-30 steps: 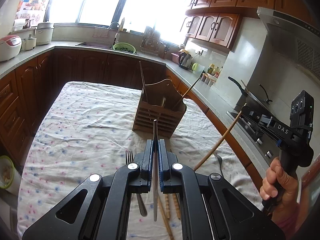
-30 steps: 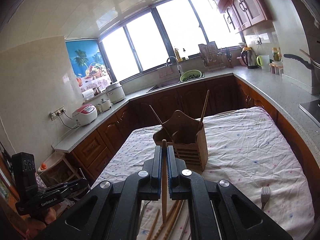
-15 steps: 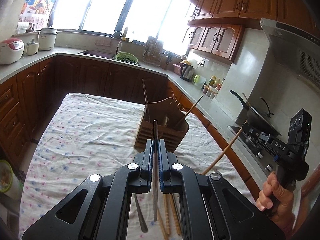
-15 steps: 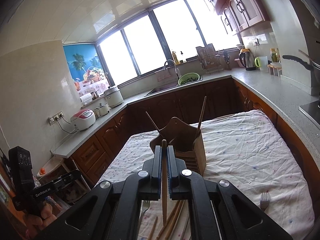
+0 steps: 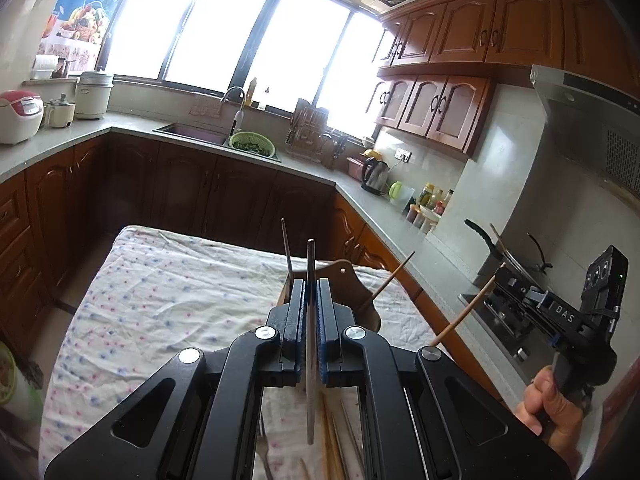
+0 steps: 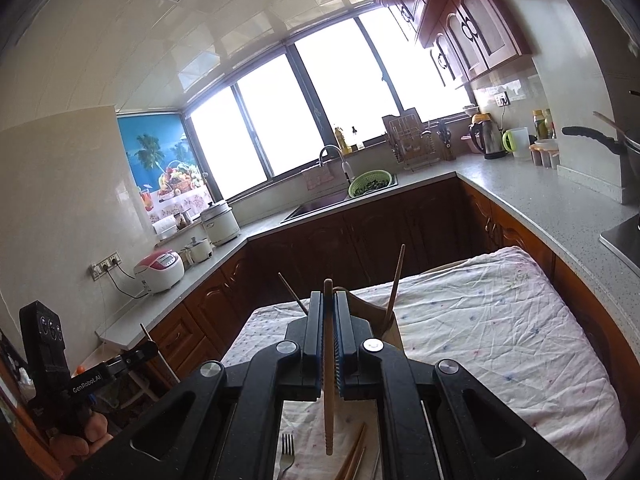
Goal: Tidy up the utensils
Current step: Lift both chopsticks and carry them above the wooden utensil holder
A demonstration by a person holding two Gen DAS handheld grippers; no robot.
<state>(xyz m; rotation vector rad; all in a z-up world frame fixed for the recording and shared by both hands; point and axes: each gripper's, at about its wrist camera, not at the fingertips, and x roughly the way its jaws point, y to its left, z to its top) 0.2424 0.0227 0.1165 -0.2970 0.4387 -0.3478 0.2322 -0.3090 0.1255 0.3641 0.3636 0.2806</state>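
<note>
**A chopstick in each gripper, above the holder**

Your left gripper (image 5: 311,300) has its jaws clamped tight on a grey metal chopstick (image 5: 310,400), which stands nearly upright between the blue pads, its tip rising above them and its lower end hanging free below. Your right gripper (image 6: 329,320) has its jaws pressed on a wooden chopstick (image 6: 328,408) in the same way, upright, with its ridged lower end dangling over the cloth.

The wooden utensil holder (image 5: 346,280) stands on the tabletop (image 5: 160,300) just beyond both grippers, largely hidden by them. Two chopsticks already lean out of it, a dark one (image 5: 286,248) to the left and a wooden one (image 5: 394,276) to the right.

Under the grippers, on the flowered cloth, lie more loose chopsticks (image 6: 354,456) and a fork (image 6: 287,454).

In the left view your right hand (image 5: 548,404) grips its tool off to the right, in front of the stove; in the right view your left hand (image 6: 86,434) shows at the lower left.
</note>
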